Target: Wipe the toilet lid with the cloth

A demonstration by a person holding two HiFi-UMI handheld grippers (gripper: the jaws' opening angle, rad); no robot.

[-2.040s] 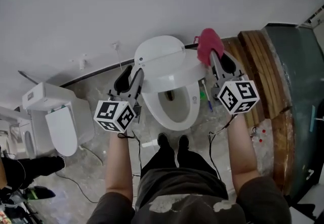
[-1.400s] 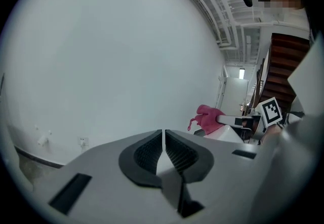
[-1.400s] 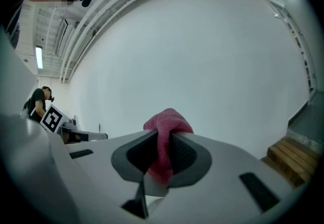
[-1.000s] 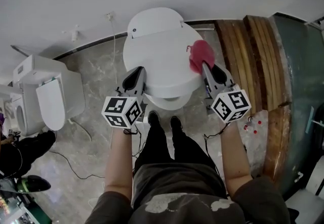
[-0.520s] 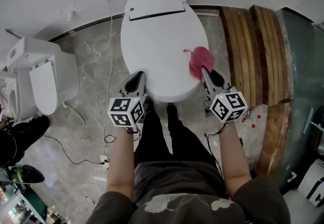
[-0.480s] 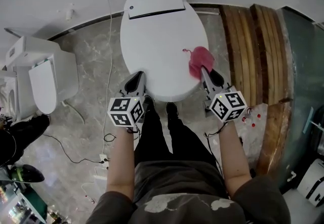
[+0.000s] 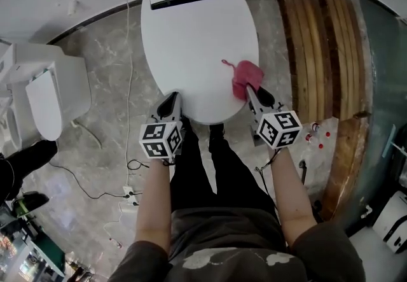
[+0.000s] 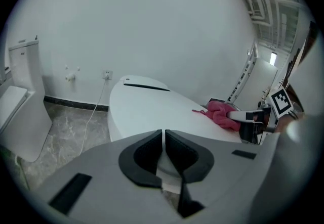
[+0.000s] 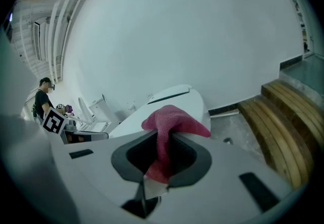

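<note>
seen from the head view, the closed white toilet lid (image 7: 194, 39) is spread from the middle of the picture up to 12 o'clock, with a dark slot near its far end. the pink cloth (image 7: 245, 77) is found at about 4 o'clock on the lid, close to the rim, and appears to rest on the white surface.

the cloth is pinched by the right gripper (image 7: 250, 91), whose jaws are closed narrowly on a fold of it. in the right gripper view the fabric is seen squeezed between the two dark pads, with a bunch spilling out beyond the tips.

the left gripper (image 7: 172, 97) is held at about 7 o'clock of the lid, at the near rim; whether the rim is touched cannot be told. its jaws are drawn together with only a hairline slit left between the pads, and nothing is gripped in them.

a second toilet (image 7: 44, 90) is set at 9 o'clock on the grey marbled floor (image 7: 102, 128), well apart from the lid. a thin cable (image 7: 129, 58) is trailed down the floor from 11 o'clock. wooden boards (image 7: 318, 51) are laid at 2 to 3 o'clock, just beside the lid. the person's dark-clad legs (image 7: 216, 172) are seen at 6 o'clock, between the two grippers.
</note>
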